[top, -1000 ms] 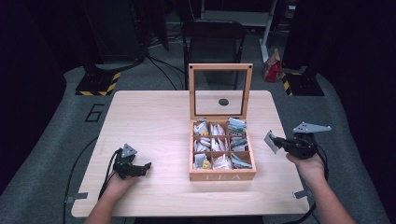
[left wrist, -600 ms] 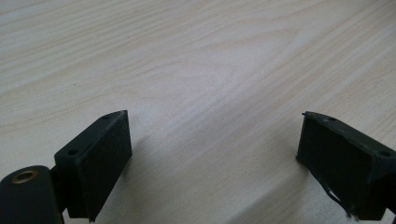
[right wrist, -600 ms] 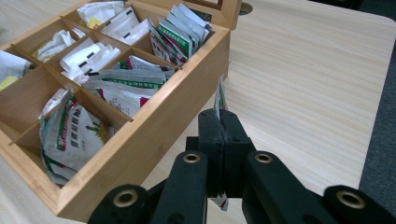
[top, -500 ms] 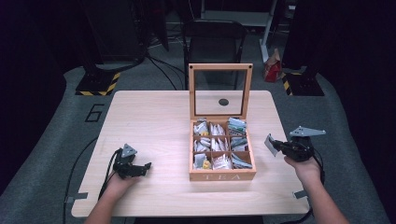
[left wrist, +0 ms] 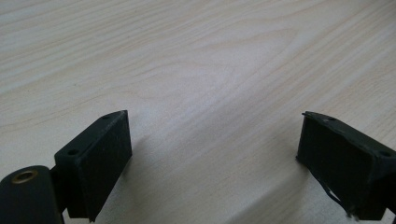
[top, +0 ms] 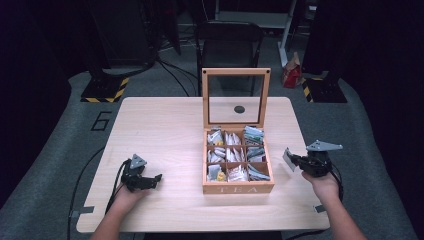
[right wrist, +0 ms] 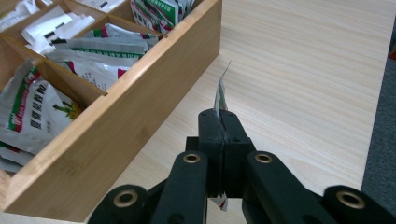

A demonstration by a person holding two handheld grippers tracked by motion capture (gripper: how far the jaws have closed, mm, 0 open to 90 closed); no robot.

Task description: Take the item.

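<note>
A wooden tea box [top: 238,187] marked TEA stands right of the table's middle, its glass lid [top: 235,98] upright. Its compartments hold several tea sachets [right wrist: 98,49]. My right gripper [top: 295,161] hovers just right of the box, low over the table, shut on one sachet [right wrist: 220,92] that sticks up edge-on between the jaws; the same sachet [top: 289,159] shows grey in the high view. My left gripper [top: 150,179] rests on the table at the front left, open, with bare wood between its fingers [left wrist: 100,156].
The light wooden table [top: 160,130] has bare room left of the box. Its right edge [top: 310,165] runs under my right hand, with grey floor beyond. A dark chair [top: 227,42] stands behind the table, and a cable [top: 82,177] trails off the left side.
My right gripper has come down and slightly nearer the table's front with the sachet held. The left gripper has stayed where it was.
</note>
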